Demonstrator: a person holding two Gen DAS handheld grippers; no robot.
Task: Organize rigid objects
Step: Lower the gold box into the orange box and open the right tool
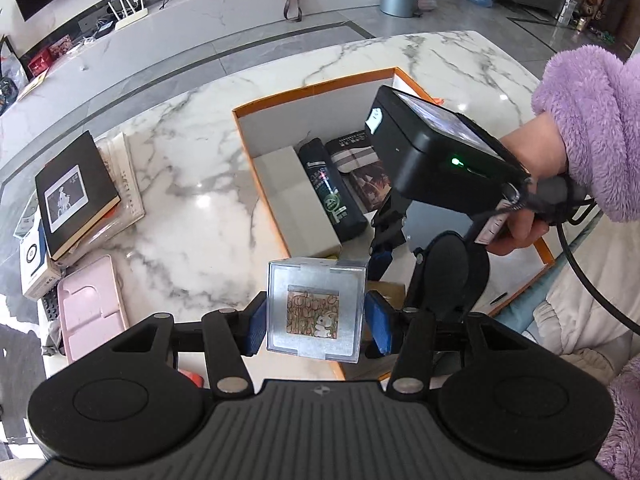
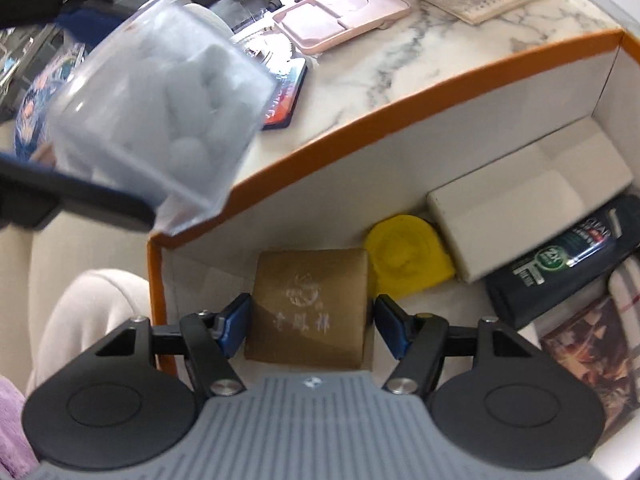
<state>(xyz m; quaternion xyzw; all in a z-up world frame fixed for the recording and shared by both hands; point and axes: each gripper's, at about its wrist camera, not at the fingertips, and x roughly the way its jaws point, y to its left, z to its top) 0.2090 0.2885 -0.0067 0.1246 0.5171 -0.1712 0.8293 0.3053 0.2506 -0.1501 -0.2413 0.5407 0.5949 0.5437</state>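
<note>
Over the near rim of the orange-edged box (image 1: 316, 82), the left gripper (image 1: 316, 322) hangs above the marble table (image 1: 192, 184), its blue pads (image 1: 256, 326) pressed on both sides of a clear plastic cube (image 1: 316, 312) with a small patterned picture on its face. Bare marble lies to the left of the box, between its left wall and the stack of books (image 1: 80, 196) at the table's left edge. A pink tray (image 1: 90, 308) sits near that stack, close to the near edge.

Inside the box, the right gripper (image 2: 310, 326) is low in the near left corner with a brown box (image 2: 310, 308) bearing pale printed characters between its fingers. The left pad touches the brown box; the right pad stands just beside its other side, so a firm grip cannot be confirmed. From the left wrist view the right gripper's black body and the hand (image 1: 532, 184) in a fuzzy purple sleeve cover the right half of the box.

Beside the brown box lies a yellow rolled cloth (image 2: 408, 260), touching it on the far right. Beyond that a white rectangular block (image 2: 512, 220) rests along the left wall, then a dark bottle (image 2: 560, 264) lying flat, then a printed packet (image 2: 592, 344) at the right. In the right wrist view the clear cube (image 2: 156, 120) hangs, blurred, above the box's left wall. A phone-like slab (image 2: 286, 96) lies on the marble just outside that wall.
</note>
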